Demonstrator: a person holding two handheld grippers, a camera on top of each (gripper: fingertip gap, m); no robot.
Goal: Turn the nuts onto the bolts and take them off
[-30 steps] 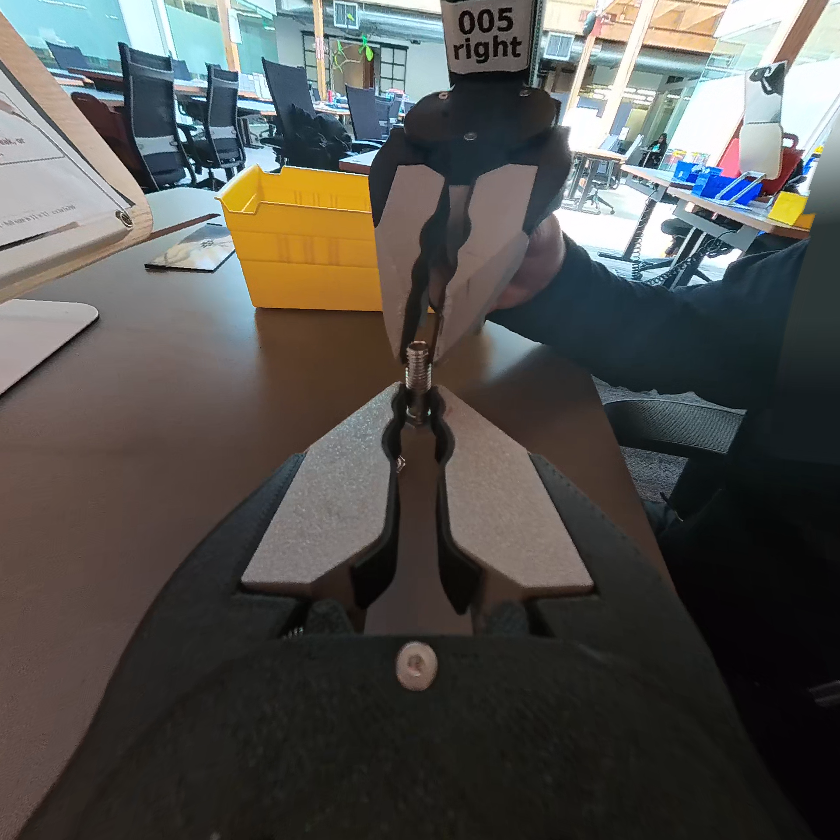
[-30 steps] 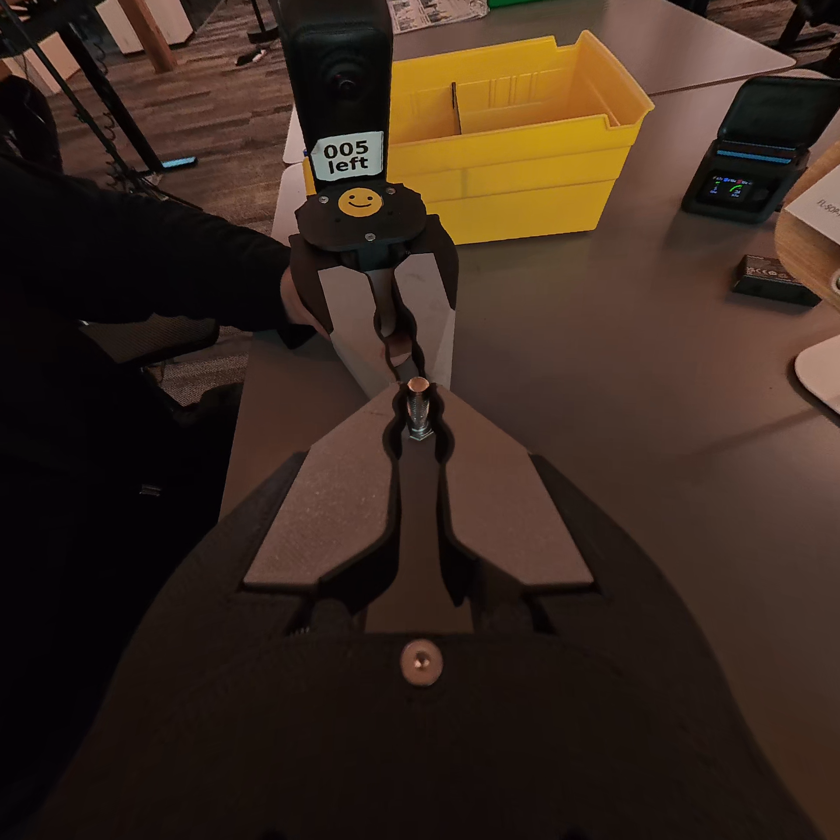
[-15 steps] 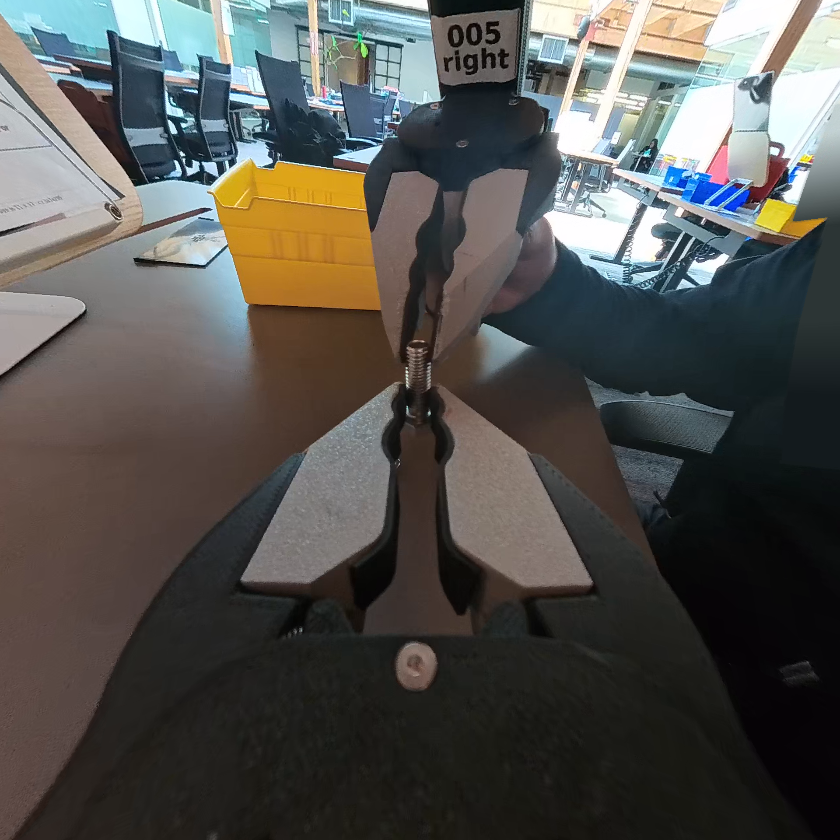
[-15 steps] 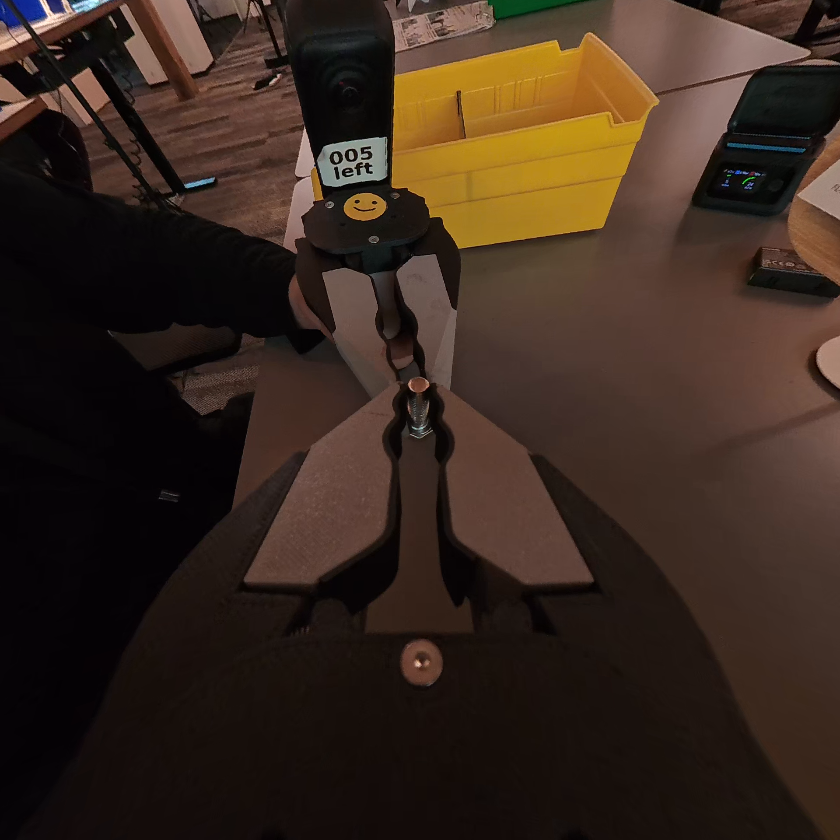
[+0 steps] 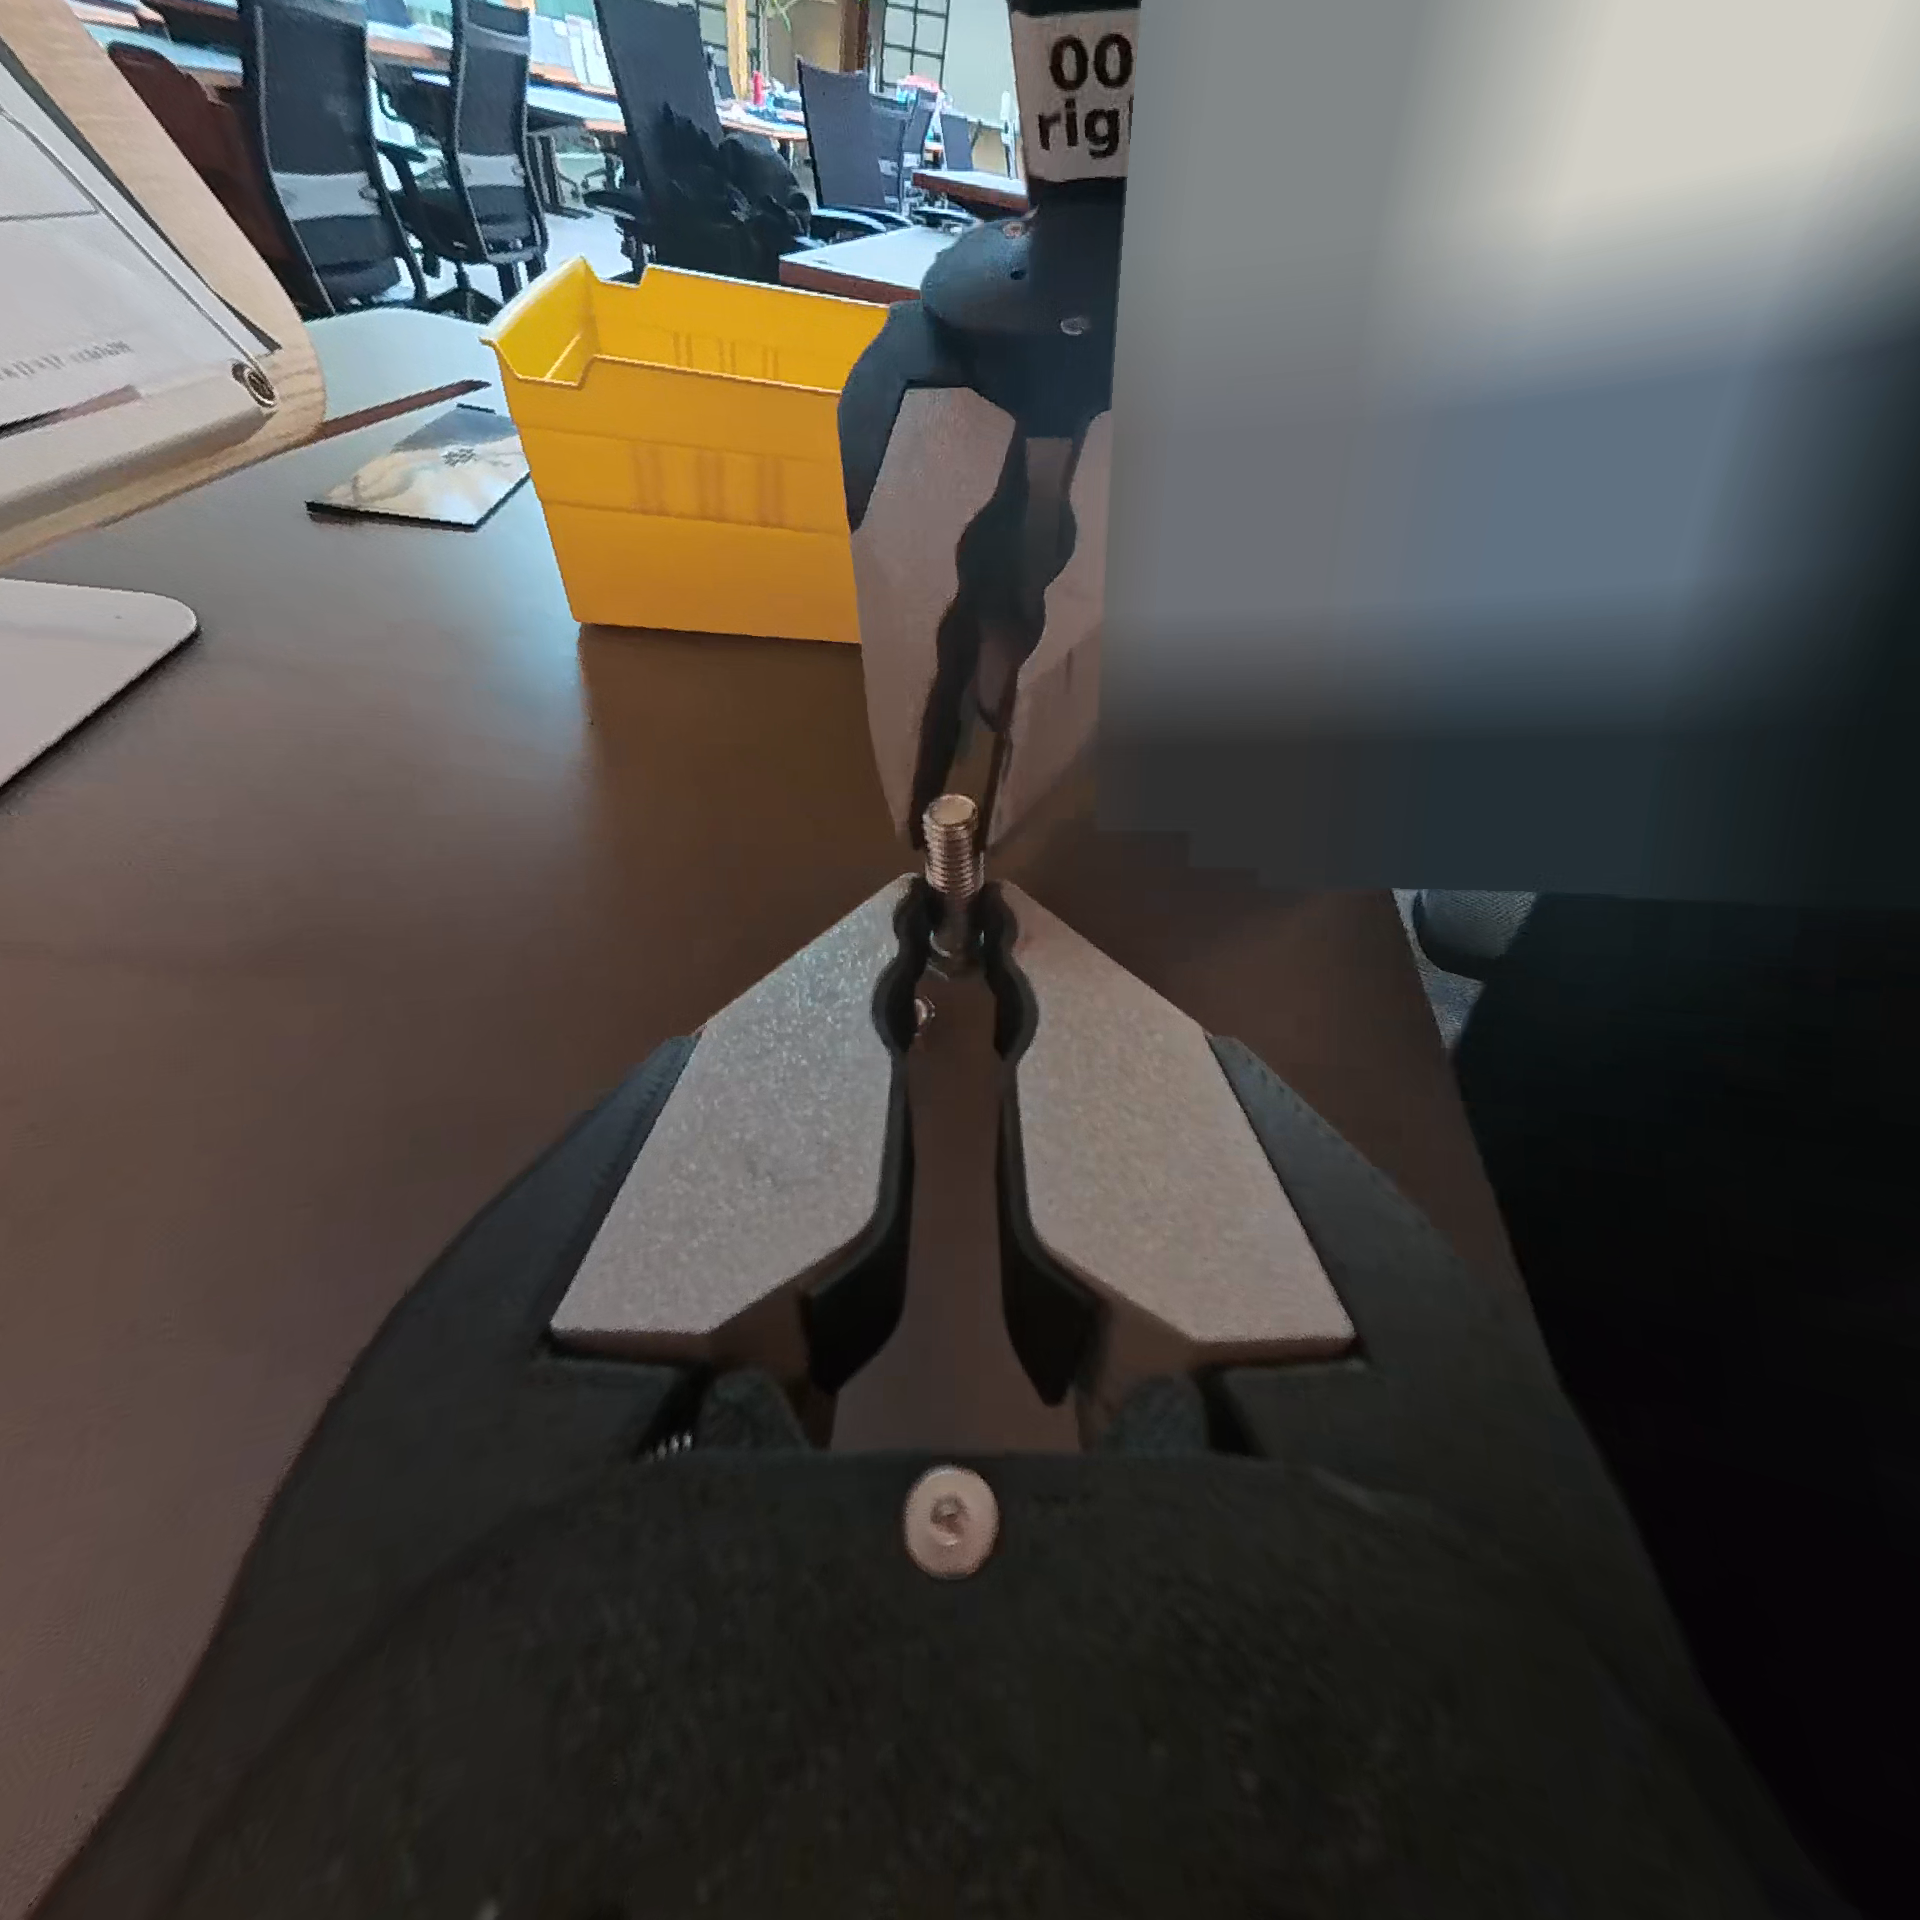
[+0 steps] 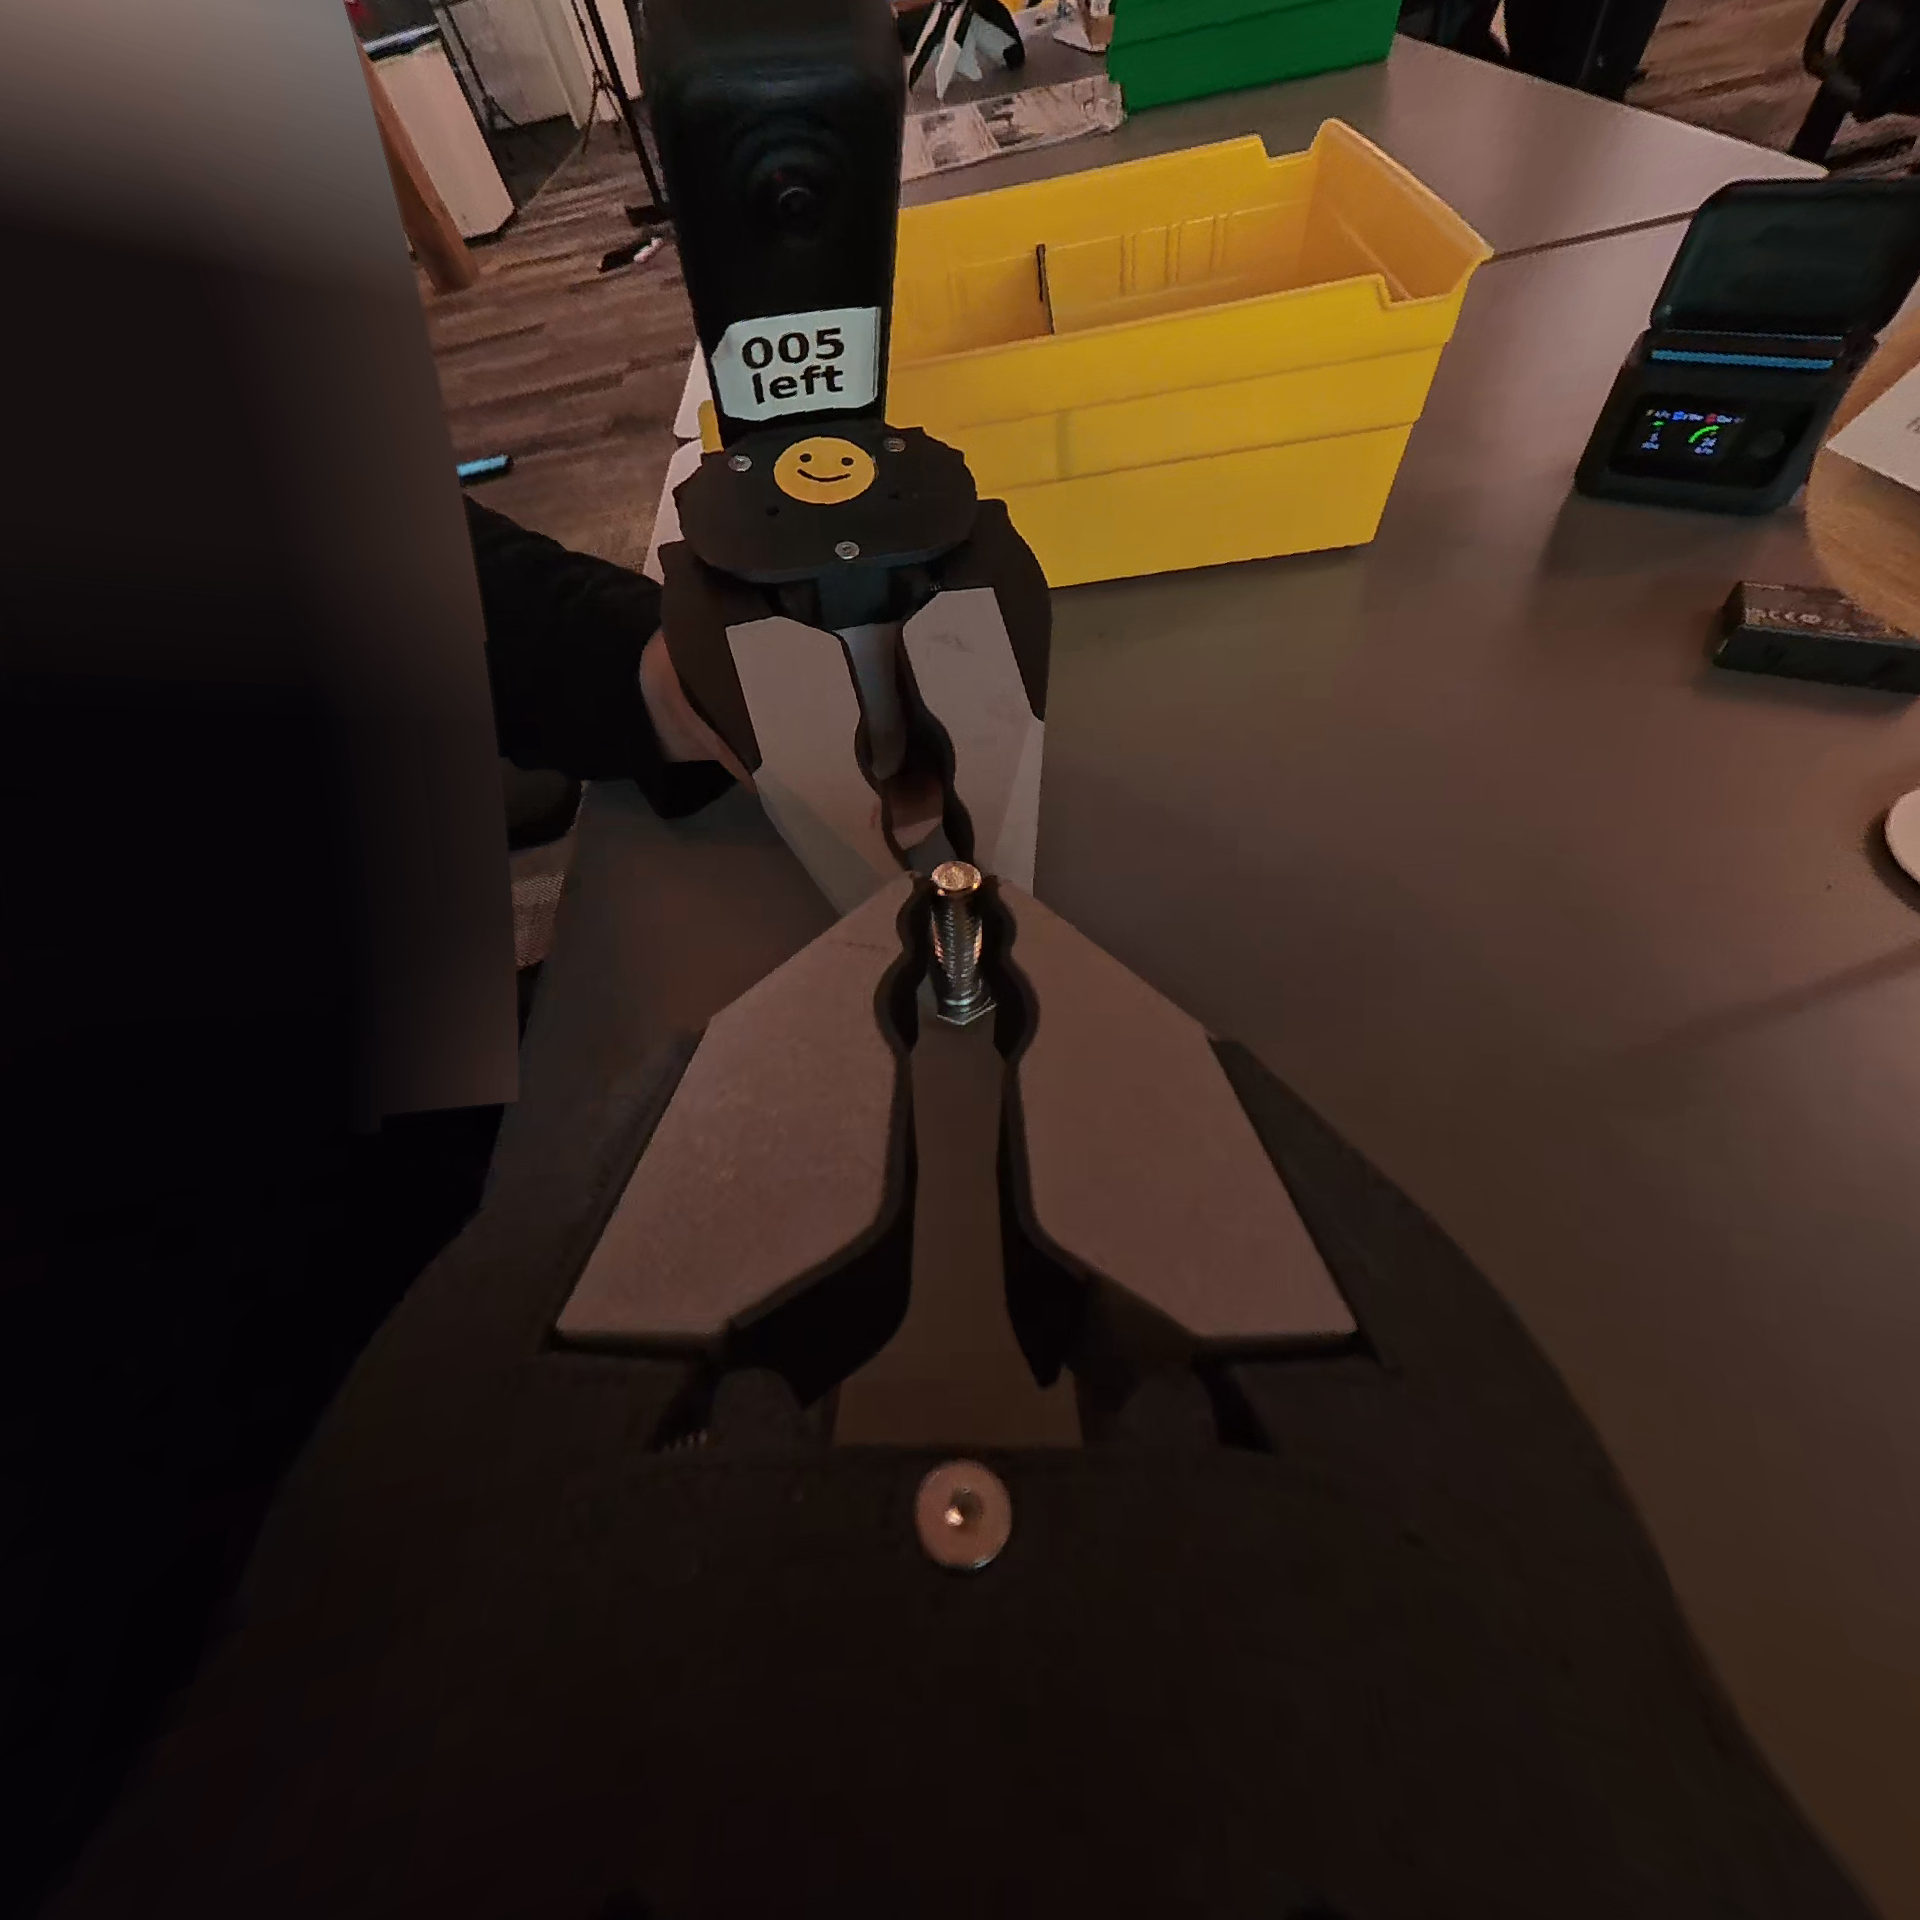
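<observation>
A silver bolt [image 5: 951, 847] stands between the tips of both grippers, above a dark table [image 5: 312, 935]. My left gripper [image 5: 951, 906] is shut on its lower part, and the threaded end sticks up past the fingertips. My right gripper [image 6: 956, 896] comes from the opposite side, shut at the bolt's [image 6: 956, 940] upper thread. A hex piece [image 6: 961, 1006], nut or head, shows lower down in the gap between the right fingers. The right gripper [image 5: 958, 823] also shows in the left wrist view, and the left gripper [image 6: 928, 847] in the right wrist view.
A yellow bin [image 5: 707, 499] stands behind the grippers and looks empty in the right wrist view [image 6: 1195, 416]. A black device with a lit screen [image 6: 1714, 416] and a small black box [image 6: 1818, 634] lie at the right. A white base [image 5: 62, 665] sits at the left. The table edge [image 5: 1434, 987] is close.
Both grippers keep the same hold on the bolt. The background has shifted a little in both views, so the pair has moved together slightly.
</observation>
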